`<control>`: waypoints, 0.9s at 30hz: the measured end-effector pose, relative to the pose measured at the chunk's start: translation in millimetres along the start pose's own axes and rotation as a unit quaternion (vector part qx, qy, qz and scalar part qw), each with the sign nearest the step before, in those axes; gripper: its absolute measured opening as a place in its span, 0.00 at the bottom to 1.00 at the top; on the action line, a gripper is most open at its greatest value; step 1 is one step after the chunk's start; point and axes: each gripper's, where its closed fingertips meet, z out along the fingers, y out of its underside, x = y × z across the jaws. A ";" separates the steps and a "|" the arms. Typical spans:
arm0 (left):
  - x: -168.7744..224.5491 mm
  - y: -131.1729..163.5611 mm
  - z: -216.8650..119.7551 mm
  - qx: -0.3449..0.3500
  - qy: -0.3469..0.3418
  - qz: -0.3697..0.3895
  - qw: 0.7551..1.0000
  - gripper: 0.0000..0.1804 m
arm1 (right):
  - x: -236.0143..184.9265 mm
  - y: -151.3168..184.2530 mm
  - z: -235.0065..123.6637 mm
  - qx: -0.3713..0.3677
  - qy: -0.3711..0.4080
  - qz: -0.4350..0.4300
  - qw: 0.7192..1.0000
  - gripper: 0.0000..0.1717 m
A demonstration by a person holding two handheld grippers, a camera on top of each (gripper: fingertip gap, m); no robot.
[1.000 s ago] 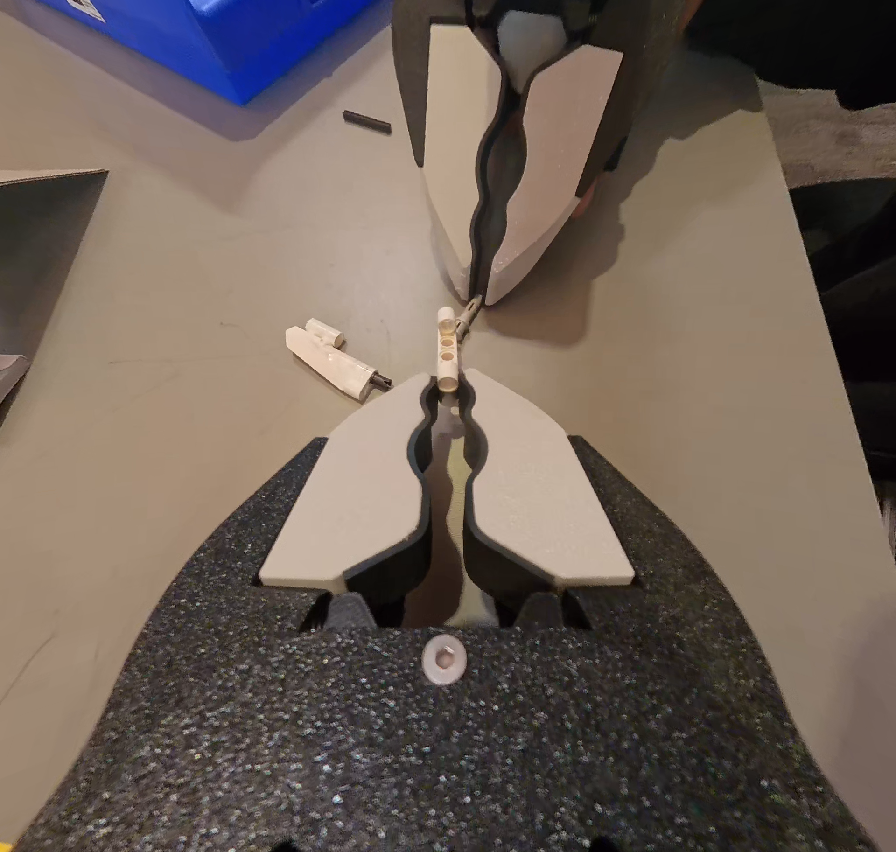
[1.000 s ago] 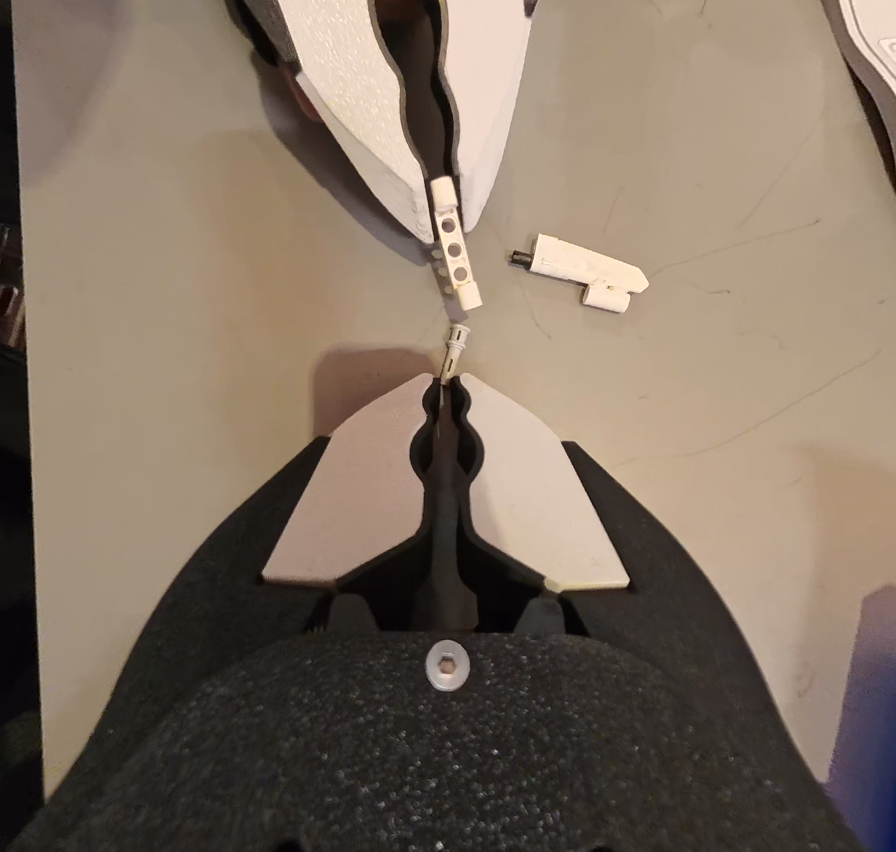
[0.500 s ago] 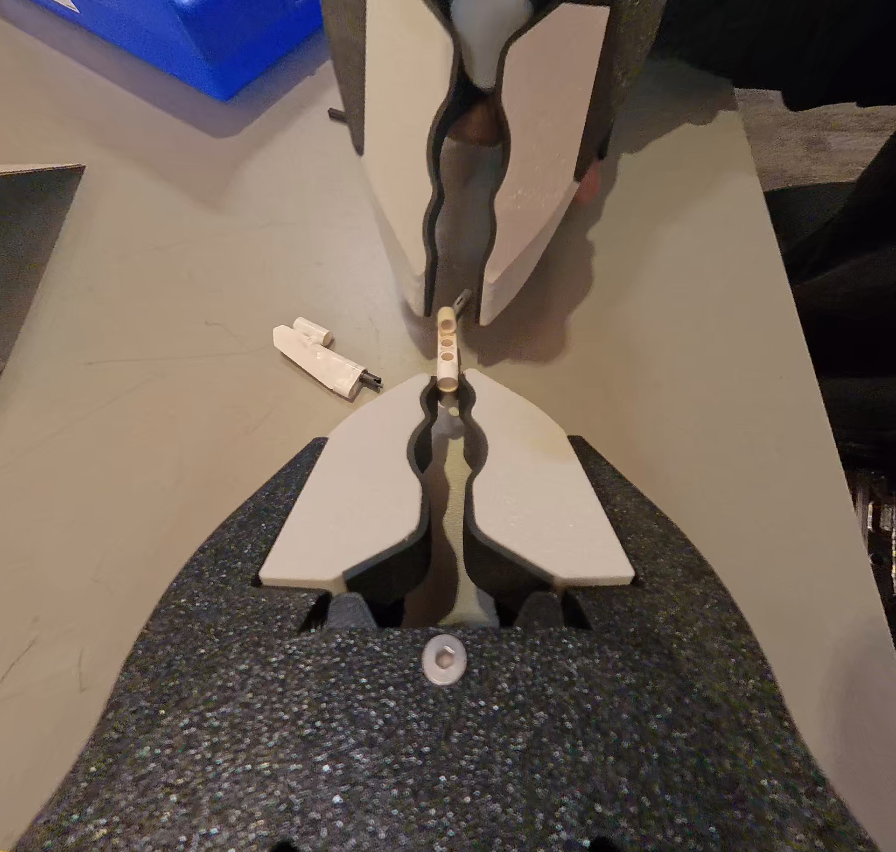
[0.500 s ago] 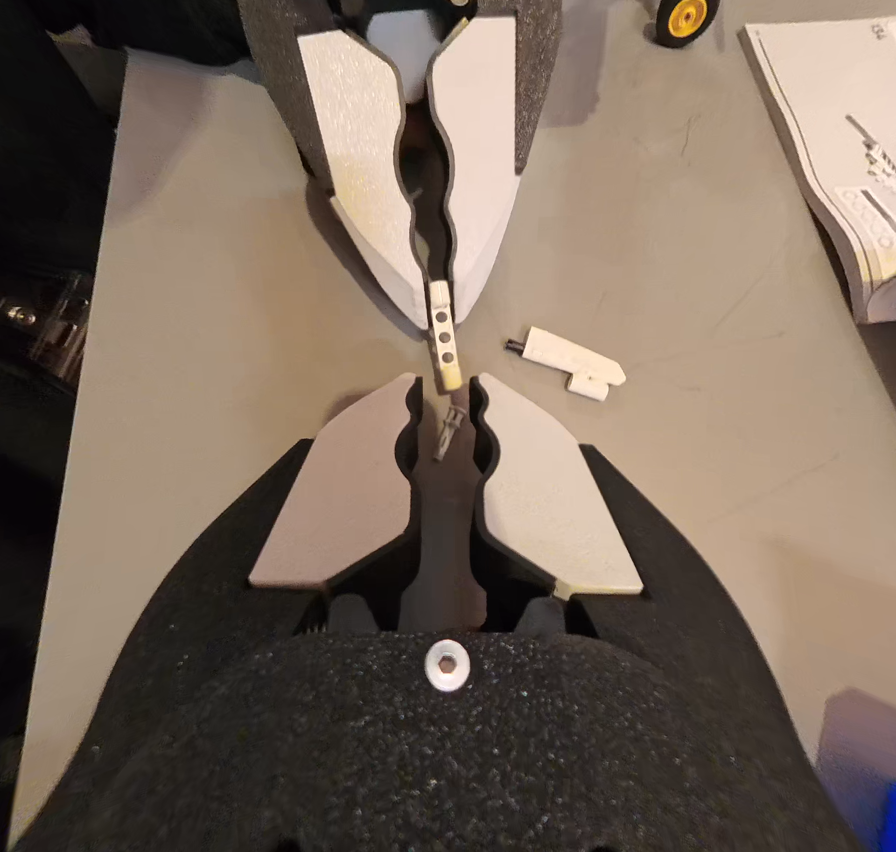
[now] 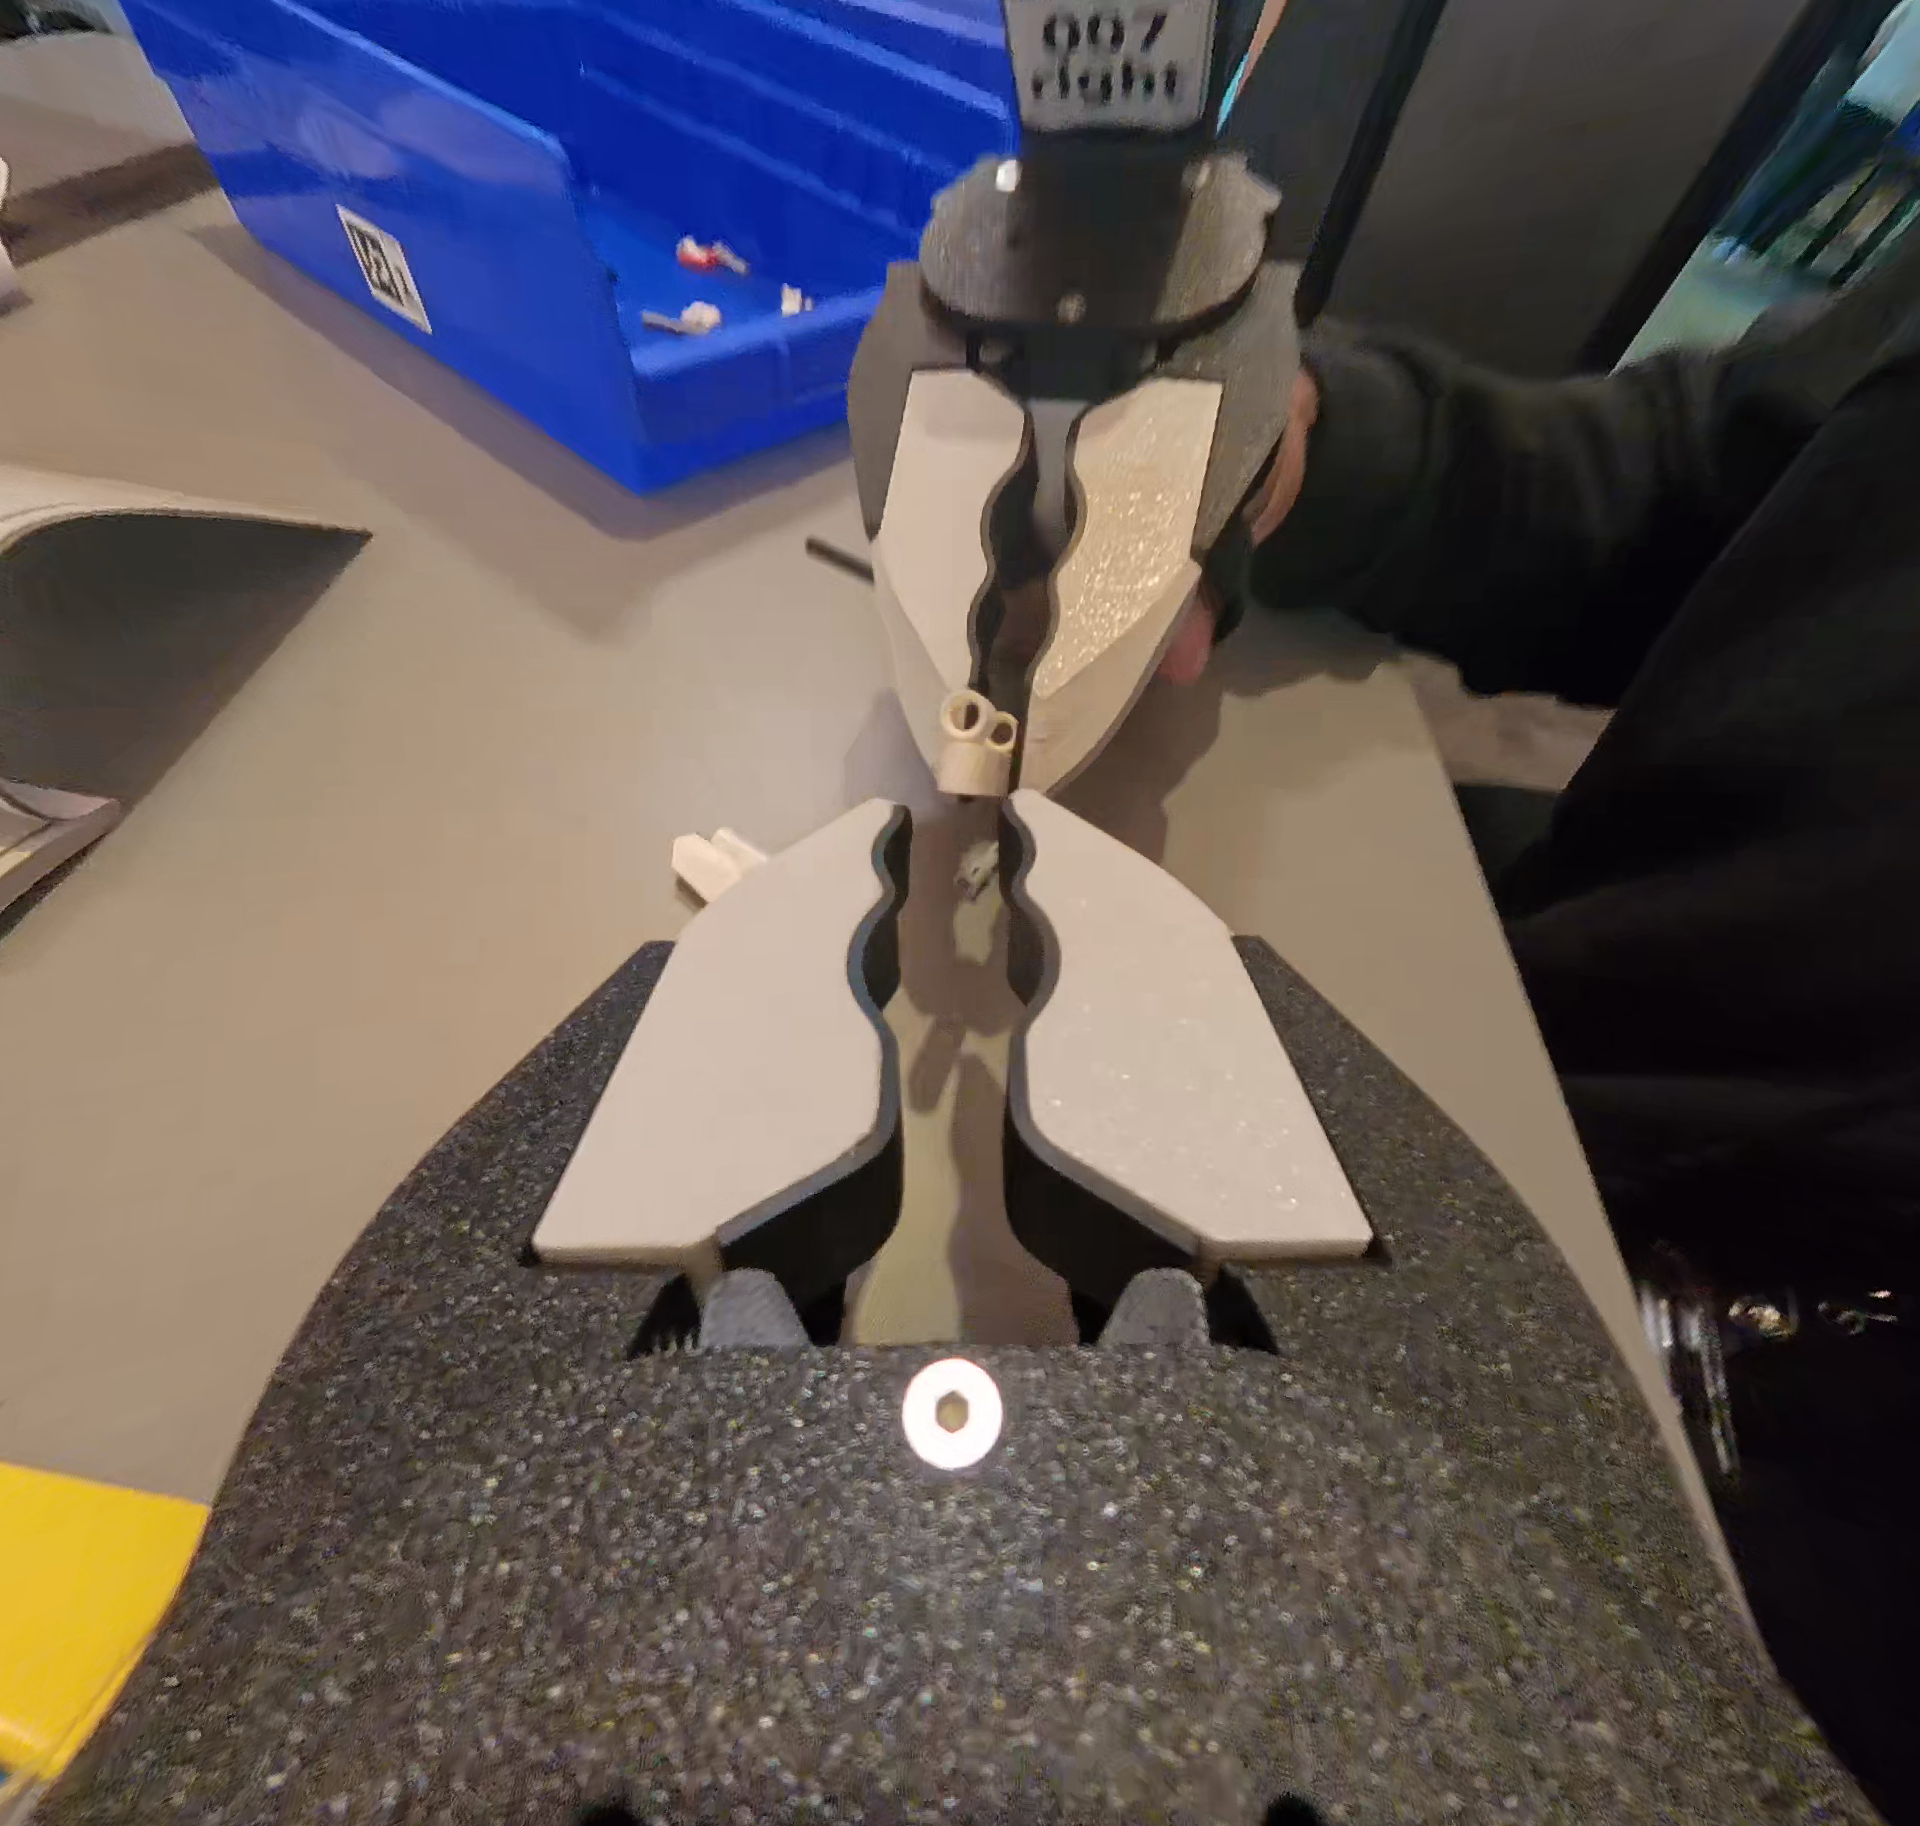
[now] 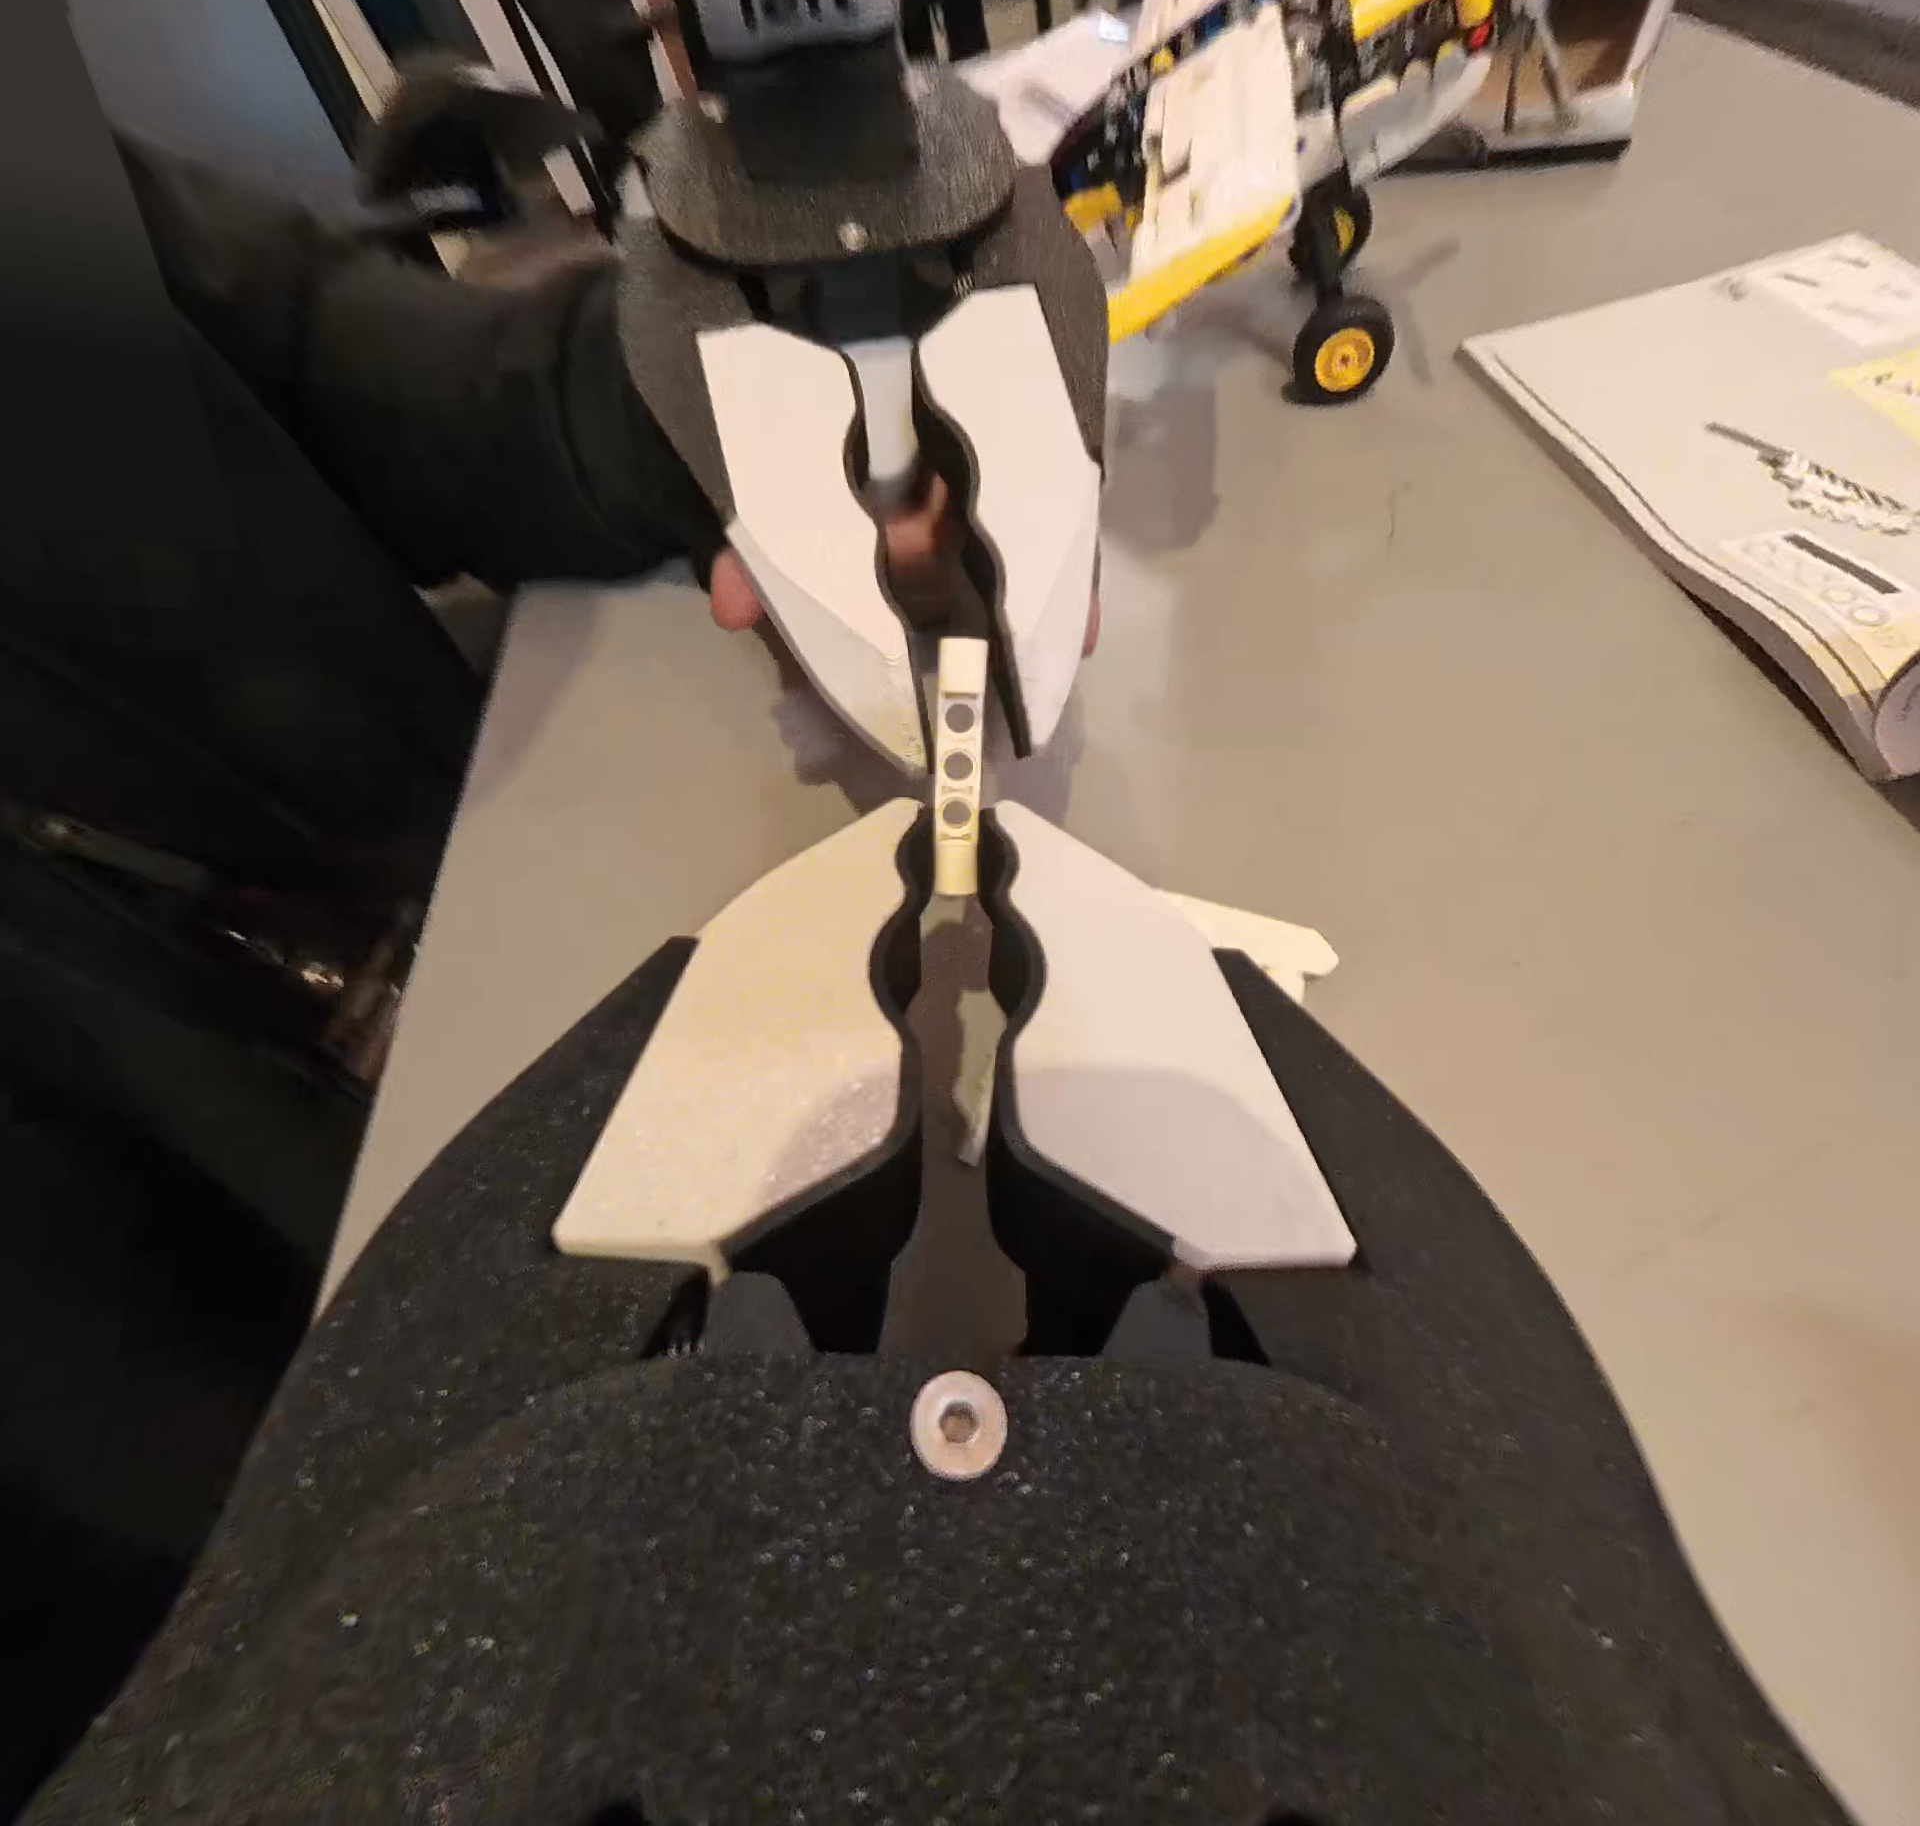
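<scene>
White holed beam (image 6: 957,766) spans both tools above the grey counter (image 6: 1403,737): right hand-held gripper (image 6: 957,820) pinches its near end, left hand-held gripper (image 5: 956,820) stands spread. Beam could twist free, gripped so shallowly.

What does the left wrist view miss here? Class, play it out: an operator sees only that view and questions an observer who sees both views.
Operator: The white beam shows me only its end. What is its side like?
Observer: In the right wrist view it is slim, with three round holes in a row.
Operator: What stands on the table behind my own gripper?
Observer: A yellow and white model vehicle with black tyres on yellow hubs, and an open booklet beside it.
</scene>
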 end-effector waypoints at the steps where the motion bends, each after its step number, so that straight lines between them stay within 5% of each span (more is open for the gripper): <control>1: 0.9 -4.4 -1.3 0.016 0.007 -0.009 1.000 0.09 | -1.2 -3.8 -0.9 0.013 -0.007 0.006 1.000 0.05; 19: 1.6 -25.2 -16.8 0.099 0.069 -0.095 0.988 0.04 | 0.7 -22.9 3.5 0.063 0.032 -0.011 0.997 0.08; 27: 7.3 -34.8 -20.2 0.137 0.088 -0.087 0.983 0.05 | -8.4 -32.7 3.6 0.114 -0.040 0.063 0.991 0.04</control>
